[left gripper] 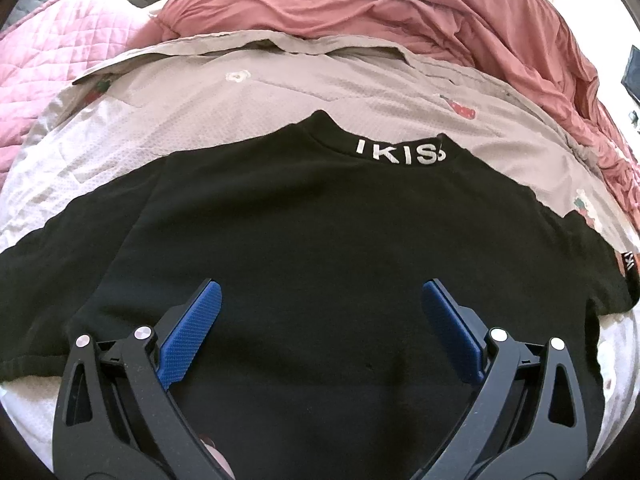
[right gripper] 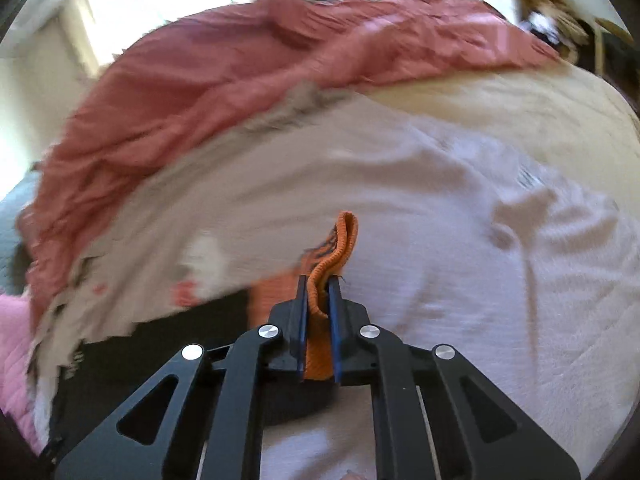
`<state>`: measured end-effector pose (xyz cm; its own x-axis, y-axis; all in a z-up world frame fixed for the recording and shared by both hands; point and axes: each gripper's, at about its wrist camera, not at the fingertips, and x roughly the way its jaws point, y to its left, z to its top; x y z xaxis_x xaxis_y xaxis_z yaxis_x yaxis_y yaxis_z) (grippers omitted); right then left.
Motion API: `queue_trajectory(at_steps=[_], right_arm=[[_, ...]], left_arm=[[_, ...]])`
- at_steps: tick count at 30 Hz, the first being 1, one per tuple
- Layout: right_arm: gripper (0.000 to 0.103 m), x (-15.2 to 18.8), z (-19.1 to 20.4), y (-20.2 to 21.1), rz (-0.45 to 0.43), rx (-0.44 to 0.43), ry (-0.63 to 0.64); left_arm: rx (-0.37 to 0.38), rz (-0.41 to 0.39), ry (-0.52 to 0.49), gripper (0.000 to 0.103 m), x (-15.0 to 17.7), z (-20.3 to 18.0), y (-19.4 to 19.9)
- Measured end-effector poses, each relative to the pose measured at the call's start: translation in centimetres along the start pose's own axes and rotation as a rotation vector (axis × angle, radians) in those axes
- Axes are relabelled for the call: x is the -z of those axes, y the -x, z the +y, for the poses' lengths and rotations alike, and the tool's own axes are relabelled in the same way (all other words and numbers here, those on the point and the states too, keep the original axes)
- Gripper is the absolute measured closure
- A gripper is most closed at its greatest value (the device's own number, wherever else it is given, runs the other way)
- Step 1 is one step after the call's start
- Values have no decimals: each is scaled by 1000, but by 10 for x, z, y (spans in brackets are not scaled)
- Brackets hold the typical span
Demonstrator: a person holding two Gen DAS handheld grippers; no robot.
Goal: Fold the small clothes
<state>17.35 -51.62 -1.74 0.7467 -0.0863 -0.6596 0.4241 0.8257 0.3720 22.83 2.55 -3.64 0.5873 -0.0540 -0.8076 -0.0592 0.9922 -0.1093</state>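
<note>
A black T-shirt (left gripper: 320, 232) with white "IKIS" lettering at the collar (left gripper: 400, 152) lies spread flat on the bed. My left gripper (left gripper: 320, 292) is open and empty, its blue pads (left gripper: 192, 332) held wide just above the shirt's middle. My right gripper (right gripper: 318, 284) is shut on an orange ribbed garment (right gripper: 340, 248), whose edge sticks up between the fingers. The orange cloth hangs below the jaws over a black cloth (right gripper: 168, 340). The right wrist view is blurred by motion.
A pale bedsheet (left gripper: 240, 96) with small printed flowers covers the bed. A crumpled rust-red duvet (left gripper: 420, 16) lies behind it. A pink quilted blanket (left gripper: 52, 52) lies at the far left. A beige cover (right gripper: 500, 112) shows at the right.
</note>
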Motion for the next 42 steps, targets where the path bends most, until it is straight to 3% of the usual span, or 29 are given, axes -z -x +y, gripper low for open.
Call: queue_trajectory(at_steps=[5,10,14,18,26,27,30,32,35,39,42], right_arm=[[96,4,75,21,-28,-185,109],[96,19,163,35,0,-397,227],[96,46,236,34,64,-557,316],[96,87,293,15,174,-649,369],[93,156,355,-22,368,-696,442],[86,160,355,-19,374,-699,442],[78,157,351,-16,349,-679,443],[74,148,343,-14,321,-647,436],[62,139,323,-13,291,-603,423],[56,126,293,-13,259,-521,395],[54,119,270,-15,254,-486,366]], left_arm=[[5,-19,32,9,-4,10,9],[12,-38,88,9,-10,28,18],[-3,-43,106,9,-14,39,24],[-13,-53,140,9,-16,52,29],[31,-52,221,13,-17,76,29],[39,-47,219,16,-18,76,28],[68,-34,199,31,-15,69,25],[109,-14,189,48,-14,63,20],[208,27,179,64,-10,49,12],[363,78,188,65,-3,32,6],[368,104,167,65,0,16,0]])
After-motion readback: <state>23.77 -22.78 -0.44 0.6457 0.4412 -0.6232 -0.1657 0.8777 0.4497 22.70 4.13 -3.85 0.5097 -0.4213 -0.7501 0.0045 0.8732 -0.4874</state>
